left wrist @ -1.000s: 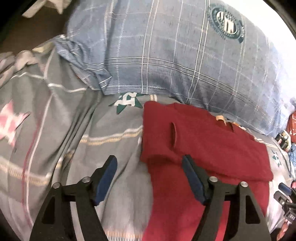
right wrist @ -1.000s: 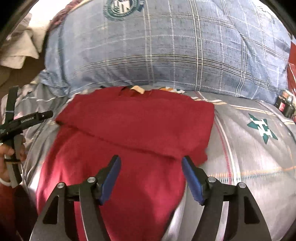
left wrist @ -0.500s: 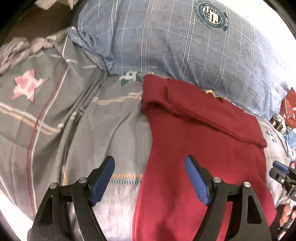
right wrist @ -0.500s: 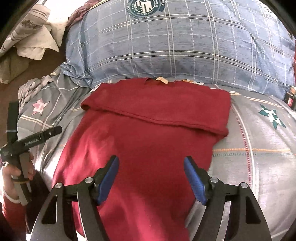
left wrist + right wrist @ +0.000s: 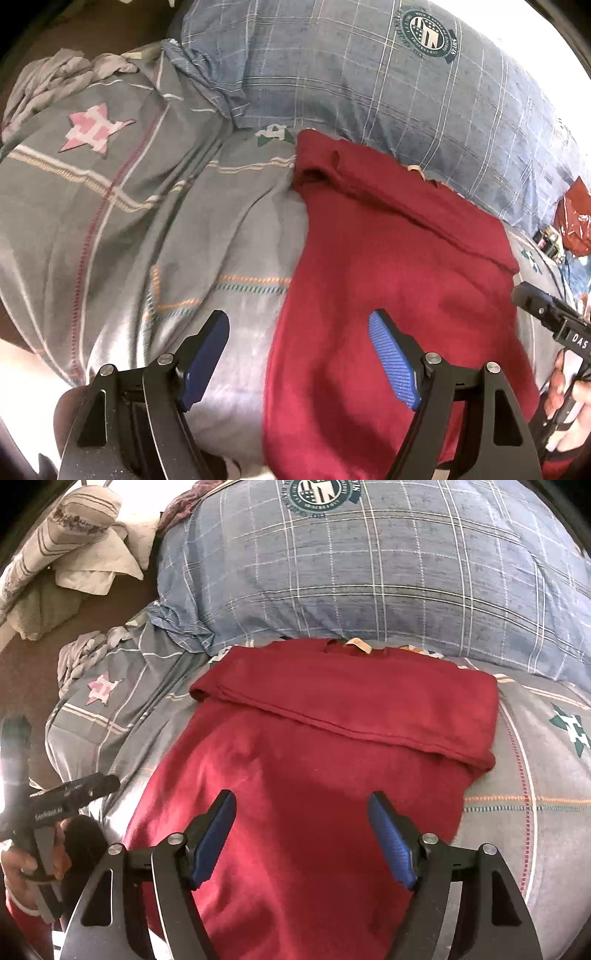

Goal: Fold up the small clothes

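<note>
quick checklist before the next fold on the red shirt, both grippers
1. Left gripper open, holding nothing: ok.
2. Right gripper open, holding nothing: ok.
3. Top band of the red shirt already folded down, its edge fairly straight: ok.
4. Shirt lies flat on the grey bedsheet: mostly ok, left corner of the fold slightly bunched.
5. Bottom hem visible for grasping: cannot tell, it runs below both views.
6. Blue plaid pillow clear of the shirt: not ok, it touches the collar edge.

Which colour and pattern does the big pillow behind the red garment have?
Blue-grey pillow with white check lines; clearest in the right wrist view.
</note>
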Demonstrator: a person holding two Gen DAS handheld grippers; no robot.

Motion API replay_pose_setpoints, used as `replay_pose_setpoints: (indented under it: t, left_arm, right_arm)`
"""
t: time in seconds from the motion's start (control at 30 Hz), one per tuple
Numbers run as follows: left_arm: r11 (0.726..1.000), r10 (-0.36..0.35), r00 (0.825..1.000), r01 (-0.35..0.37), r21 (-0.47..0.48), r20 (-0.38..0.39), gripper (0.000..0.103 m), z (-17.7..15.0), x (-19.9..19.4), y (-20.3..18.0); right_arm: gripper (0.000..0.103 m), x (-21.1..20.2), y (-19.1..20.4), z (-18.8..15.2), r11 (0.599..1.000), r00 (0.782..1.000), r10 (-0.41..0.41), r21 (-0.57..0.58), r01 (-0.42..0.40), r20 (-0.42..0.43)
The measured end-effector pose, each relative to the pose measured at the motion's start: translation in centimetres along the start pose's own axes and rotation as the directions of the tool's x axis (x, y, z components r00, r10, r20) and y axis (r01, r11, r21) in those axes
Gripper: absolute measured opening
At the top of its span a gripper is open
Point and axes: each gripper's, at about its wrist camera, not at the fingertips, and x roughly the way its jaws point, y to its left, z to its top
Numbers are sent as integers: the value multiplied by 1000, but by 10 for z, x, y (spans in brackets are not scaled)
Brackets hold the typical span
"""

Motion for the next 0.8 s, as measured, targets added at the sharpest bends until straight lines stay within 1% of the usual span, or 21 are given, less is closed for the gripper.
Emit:
replay_pose_setpoints:
  t: [0.1,0.17,0.2,0.27,0.37,0.47,0.5,0.6,0.63,0.8]
  left_arm:
    - [1000,12,1000,-13,-22,-23,78,-7,5,7]
    - [999,-1,999,-1,-40,-45,78,-11,6,10]
    - [999,-18,998,16,-46,-53,78,-14,5,11]
    - [999,-27,998,25,-41,-55,78,-15,1,14]
    - [999,-36,999,34,-41,-36,78,-19,-7,17]
    - [997,-62,997,60,-47,-51,78,-28,-6,21]
    - [997,-68,996,65,-44,-60,78,-31,-4,22]
    - [996,-90,993,88,-32,-82,78,-39,0,25]
    - [995,-92,992,90,-31,-90,78,-41,2,26]
    - [987,-158,974,151,-58,-159,78,-51,18,24]
  right_arm:
    - [76,-3,5,-6,1000,1000,19,-8,-19,-1]
    - [77,-8,8,-13,1000,1000,14,-25,-14,-1]
    - [78,-10,9,-15,1000,1000,8,-29,-8,-2]
    - [78,-15,6,-19,1000,1000,-8,-26,8,-2]
    - [79,-25,-3,-25,1000,1000,-15,21,15,7]
    - [80,-39,-13,-37,998,1000,-7,58,6,9]
    - [80,-43,-15,-41,998,1000,-13,59,12,7]
    - [80,-60,-24,-58,996,998,-67,56,67,0]
    - [80,-65,-29,-66,994,996,-87,72,87,-8]
    - [80,-71,-42,-96,986,992,-109,122,117,-67]
